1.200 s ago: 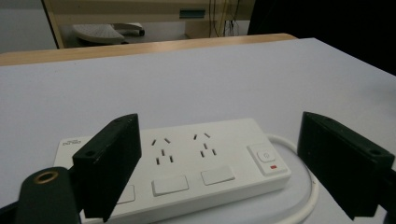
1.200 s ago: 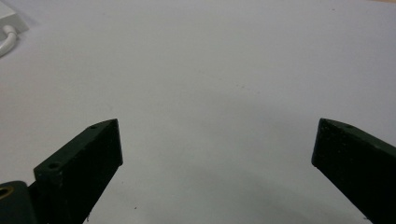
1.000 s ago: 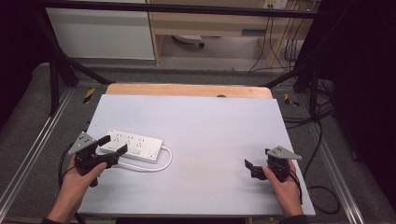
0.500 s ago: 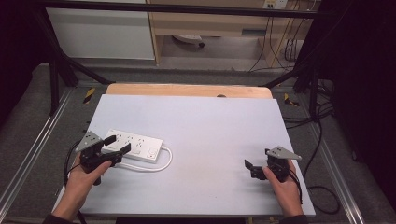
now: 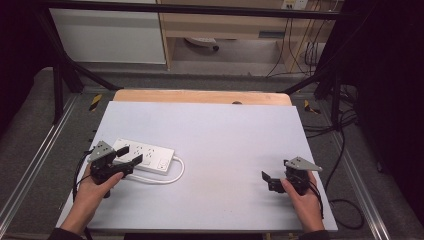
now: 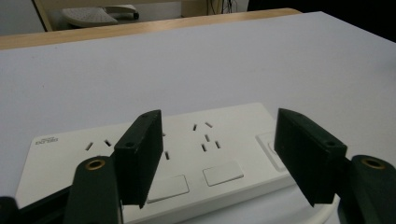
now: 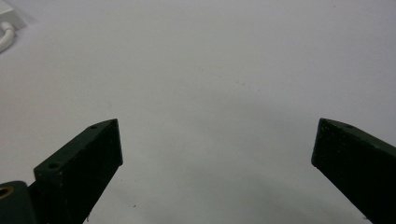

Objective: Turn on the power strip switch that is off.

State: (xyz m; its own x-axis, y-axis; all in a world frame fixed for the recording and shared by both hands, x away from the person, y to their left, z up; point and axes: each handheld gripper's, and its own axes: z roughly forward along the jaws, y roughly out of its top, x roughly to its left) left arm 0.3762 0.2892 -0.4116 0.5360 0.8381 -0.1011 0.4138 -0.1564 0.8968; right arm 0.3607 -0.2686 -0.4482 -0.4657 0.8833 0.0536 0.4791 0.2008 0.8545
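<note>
Nearest the person, at about 7 o'clock on the desk point(image 5: 215, 125), the left claw point(image 5: 131, 155) has crept forward over the last second and now stands with its jaws spread wide over the near end of the white power strip point(image 5: 150, 156); it grips nothing yet. In the left gripper view the left claw point(image 6: 219, 154) brackets the power strip point(image 6: 196, 154) across its width, sockets and rocker buttons showing between the jaws. That advance suggests the grasp is about to be made: the claw looks lined up and needs only to sink and close.

At about 5 o'clock the right claw point(image 5: 268, 180) has not shifted in that time. It hovers low over bare desk, jaws wide apart and empty, well apart from the strip; the right gripper view shows the right claw point(image 7: 217, 154) over the plain surface.

The strip's white cord point(image 5: 172, 175) loops back at its 3 o'clock end, lying flat.

No container stands on the desk. Beyond its far wooden edge are cabinets and hanging cables.
</note>
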